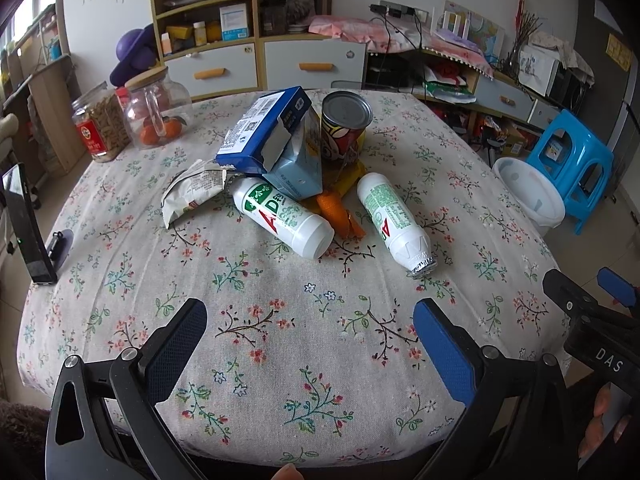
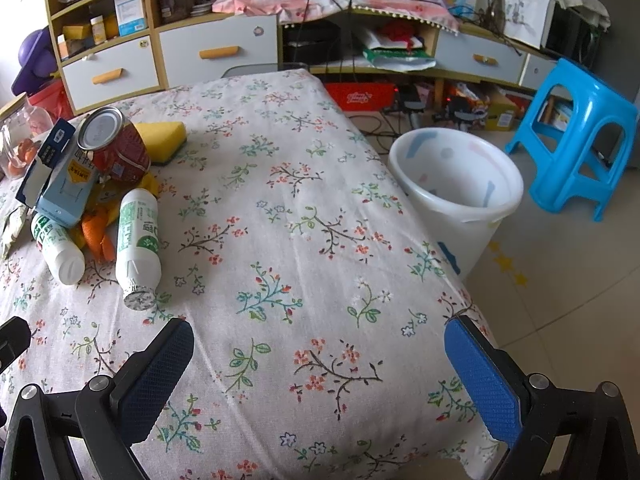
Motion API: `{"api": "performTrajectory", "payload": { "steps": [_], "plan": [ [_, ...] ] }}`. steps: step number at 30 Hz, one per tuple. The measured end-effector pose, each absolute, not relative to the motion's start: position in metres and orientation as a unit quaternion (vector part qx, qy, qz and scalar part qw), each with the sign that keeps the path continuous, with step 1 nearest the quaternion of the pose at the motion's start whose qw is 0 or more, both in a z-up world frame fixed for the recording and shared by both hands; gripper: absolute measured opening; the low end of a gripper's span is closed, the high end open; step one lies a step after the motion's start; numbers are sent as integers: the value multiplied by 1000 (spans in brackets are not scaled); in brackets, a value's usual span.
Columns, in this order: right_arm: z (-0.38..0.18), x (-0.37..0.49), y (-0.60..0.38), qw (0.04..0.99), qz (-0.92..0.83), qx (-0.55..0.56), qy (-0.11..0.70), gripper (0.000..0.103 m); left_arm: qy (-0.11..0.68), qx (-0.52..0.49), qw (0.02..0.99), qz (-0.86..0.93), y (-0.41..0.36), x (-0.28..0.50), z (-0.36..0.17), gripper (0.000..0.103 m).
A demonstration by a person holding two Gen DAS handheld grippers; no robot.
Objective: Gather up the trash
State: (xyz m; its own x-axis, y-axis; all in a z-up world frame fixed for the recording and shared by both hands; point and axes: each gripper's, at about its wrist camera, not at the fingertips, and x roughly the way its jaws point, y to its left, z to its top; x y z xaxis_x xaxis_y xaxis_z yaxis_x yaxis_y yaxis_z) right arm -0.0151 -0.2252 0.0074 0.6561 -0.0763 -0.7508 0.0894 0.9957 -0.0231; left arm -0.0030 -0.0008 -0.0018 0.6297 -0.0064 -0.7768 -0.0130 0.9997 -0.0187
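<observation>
A trash pile sits mid-table: two white AD bottles (image 1: 283, 218) (image 1: 394, 220) lying down, a blue box (image 1: 266, 130), a light blue carton (image 1: 298, 164), a red can (image 1: 345, 128), orange peel (image 1: 338, 212) and a crumpled wrapper (image 1: 192, 192). The right wrist view shows the bottles (image 2: 138, 246) (image 2: 58, 250), the can (image 2: 114, 148) and a yellow sponge (image 2: 164, 136). A white bin (image 2: 460, 200) stands on the floor right of the table. My left gripper (image 1: 310, 320) and right gripper (image 2: 318, 340) are open and empty, near the table's front edge.
Glass jars (image 1: 158, 110) (image 1: 100, 124) stand at the table's back left. A phone on a stand (image 1: 26, 224) is at the left edge. A blue stool (image 2: 576, 136) stands beyond the bin. Cabinets (image 1: 256, 60) line the wall.
</observation>
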Motion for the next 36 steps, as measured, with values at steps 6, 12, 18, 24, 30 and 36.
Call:
{"api": "performTrajectory", "payload": {
  "steps": [6,12,18,24,30,36],
  "plan": [
    [7,-14,-226,910,-50,11,412,103,430,-14,903,4,0,-3,-2,103],
    [10,-15,-226,910,-51,13,411,103,431,-14,902,9,1,-1,-2,103],
    [10,-15,-227,910,-51,14,410,103,430,-16,903,8,3,-2,-1,103],
    [10,-14,-224,911,-53,11,410,103,432,-20,902,7,4,-2,-1,103],
    [7,-12,-226,908,-55,14,414,103,431,-23,902,9,5,-3,0,103],
    [6,-12,-226,908,-56,13,415,103,431,-24,902,8,6,-3,0,103]
  ]
}}
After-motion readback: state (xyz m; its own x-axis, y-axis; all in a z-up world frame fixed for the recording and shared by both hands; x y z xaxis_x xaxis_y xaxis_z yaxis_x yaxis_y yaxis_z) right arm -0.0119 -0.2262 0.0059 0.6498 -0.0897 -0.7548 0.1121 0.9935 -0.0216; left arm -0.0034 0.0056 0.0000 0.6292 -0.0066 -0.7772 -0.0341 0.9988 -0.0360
